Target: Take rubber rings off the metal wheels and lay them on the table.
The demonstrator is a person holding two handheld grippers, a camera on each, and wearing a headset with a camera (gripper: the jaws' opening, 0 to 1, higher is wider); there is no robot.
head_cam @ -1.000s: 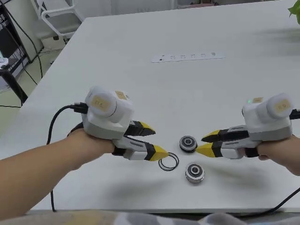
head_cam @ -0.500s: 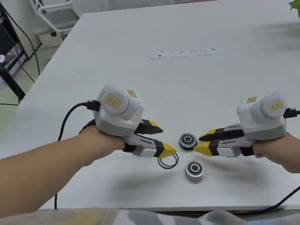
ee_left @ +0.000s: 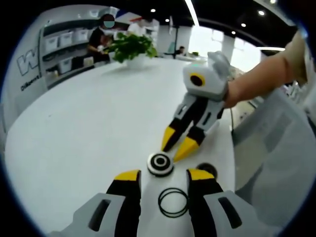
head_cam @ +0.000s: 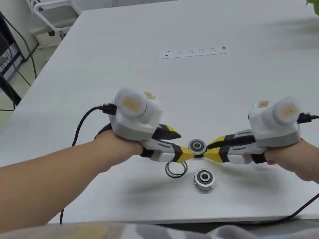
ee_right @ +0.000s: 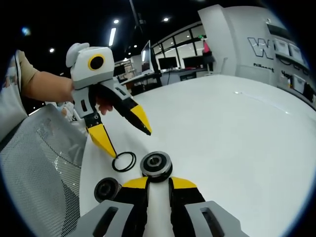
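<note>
A metal wheel (head_cam: 197, 146) (ee_left: 160, 164) (ee_right: 156, 164) with its black rubber ring on stands on the white table. My left gripper (head_cam: 179, 144) (ee_left: 164, 175) is open, its yellow tips just short of the wheel's left side. From the right, my right gripper (head_cam: 210, 148) (ee_right: 159, 183) points its tips at the same wheel, jaws only narrowly apart. A second wheel (head_cam: 203, 178) (ee_right: 106, 189) lies nearer the table's front edge. Loose black rubber rings (head_cam: 167, 170) (ee_left: 159, 202) (ee_right: 113, 163) lie flat below the left gripper's lower jaw.
A white power strip (head_cam: 194, 51) lies far back on the table. The left gripper's black cable (head_cam: 84, 124) trails off the table's left side. A potted plant (ee_left: 131, 47) stands at the far end. The front edge (head_cam: 189, 214) runs close behind the second wheel.
Both grippers have moved inward toward the standing wheel, one from each side, until their tips nearly meet at it. The wheels and loose rings have not moved.
</note>
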